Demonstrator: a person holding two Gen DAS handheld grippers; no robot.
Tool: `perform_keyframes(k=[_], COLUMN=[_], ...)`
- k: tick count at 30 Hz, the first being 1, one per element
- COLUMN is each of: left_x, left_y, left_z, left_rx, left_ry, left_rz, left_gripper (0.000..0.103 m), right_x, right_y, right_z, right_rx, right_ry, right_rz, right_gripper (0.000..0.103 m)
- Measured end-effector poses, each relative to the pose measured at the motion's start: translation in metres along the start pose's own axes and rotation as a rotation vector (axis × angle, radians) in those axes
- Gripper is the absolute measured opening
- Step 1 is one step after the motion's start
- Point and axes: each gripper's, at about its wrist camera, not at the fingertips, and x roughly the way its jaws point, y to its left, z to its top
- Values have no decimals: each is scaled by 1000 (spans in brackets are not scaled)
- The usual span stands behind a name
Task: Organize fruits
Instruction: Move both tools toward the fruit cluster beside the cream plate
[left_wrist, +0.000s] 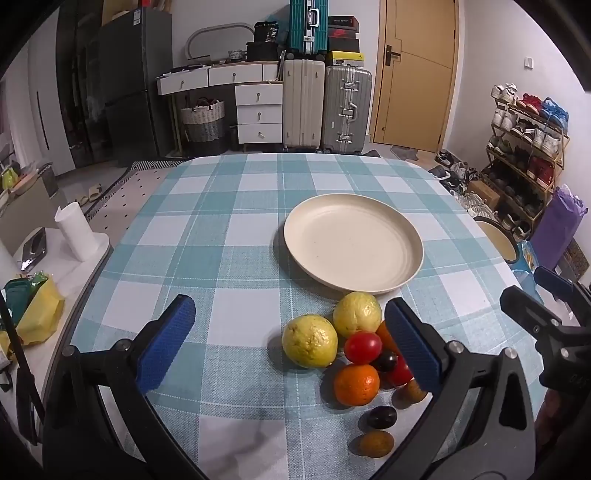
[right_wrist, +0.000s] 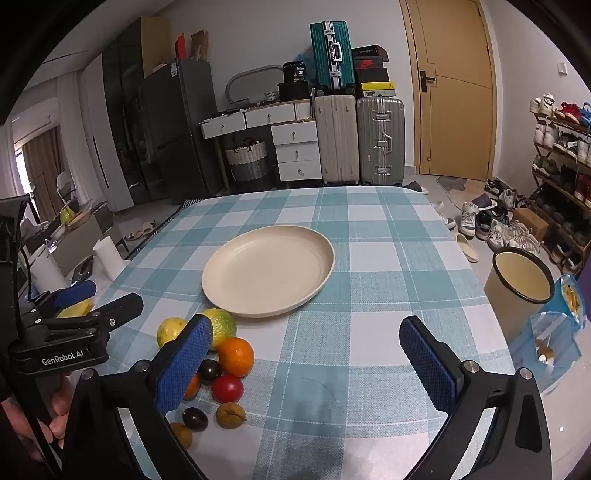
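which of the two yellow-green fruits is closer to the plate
The round yellow-green fruit almost touching the cream plate's rim; the other yellow-green one lies farther back, left of the red tomato.

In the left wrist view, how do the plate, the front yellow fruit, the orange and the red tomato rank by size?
Largest to smallest:
1. plate
2. front yellow fruit
3. orange
4. red tomato
All lie close together, so nearness hardly skews this.

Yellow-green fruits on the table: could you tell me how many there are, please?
2. One yellow-green fruit lies at the pile's left edge; the other sits nearest the plate. A claw finger covers part of the pile, so more may be hidden.
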Motion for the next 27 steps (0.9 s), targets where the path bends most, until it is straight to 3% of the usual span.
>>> perform_keyframes(k=[27], left_x=[9], left_y=[4], left_z=[-5], left_rx=[-19], left_ry=[34], left_rz=[-2], left_gripper=[102], right_x=[-1], right_y=[9], right_z=[-2], right_rx=[-7], right_ry=[7], right_rz=[21], right_gripper=[103])
